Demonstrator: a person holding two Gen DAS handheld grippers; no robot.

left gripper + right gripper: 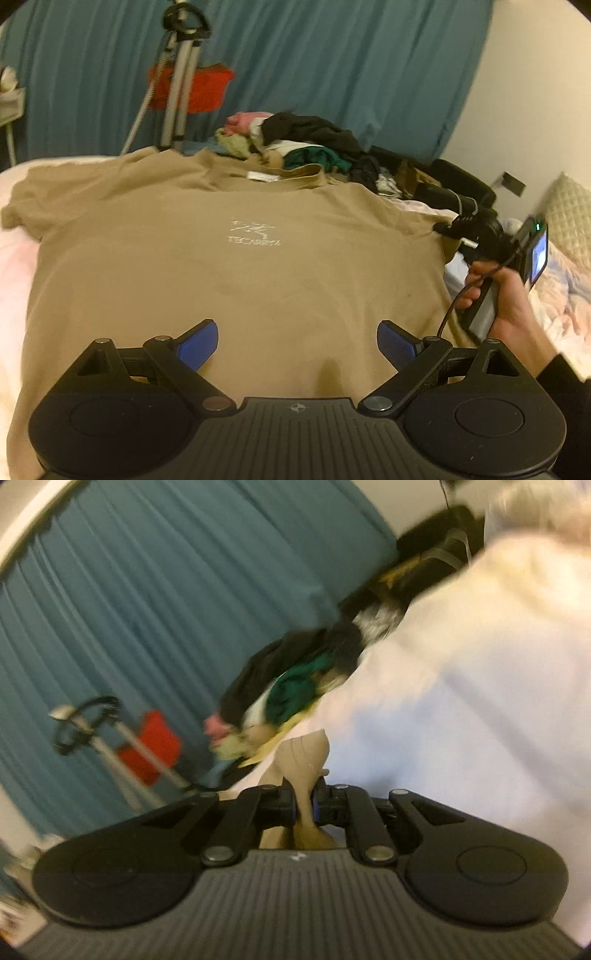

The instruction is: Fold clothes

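Tan cotton t-shirt [236, 266] spread flat on pale pink bedding [14, 266], left gripper [297, 345] wide apart, empty above it, right gripper [303, 805] pinching a fold of its fabric.

One tan T-shirt [236, 258] lies spread across the bed [14, 258], bearing a single pale printed logo [254, 233] on its chest. One mixed heap of clothes [295, 144] sits at the bed's far edge; the number of garments in it cannot be counted, though pink, black, green and pale yellow pieces show. Two hand-held grippers are in view: the left hand-held gripper [297, 341], with two blue pads [197, 347], and the right hand-held gripper [304, 803], carried in one visible hand [509, 299]. Beyond the bed stand one tripod [181, 74] and one red container [192, 88], against one teal curtain [332, 66]. One quilted pillow [569, 218] rests at the bed's right edge.
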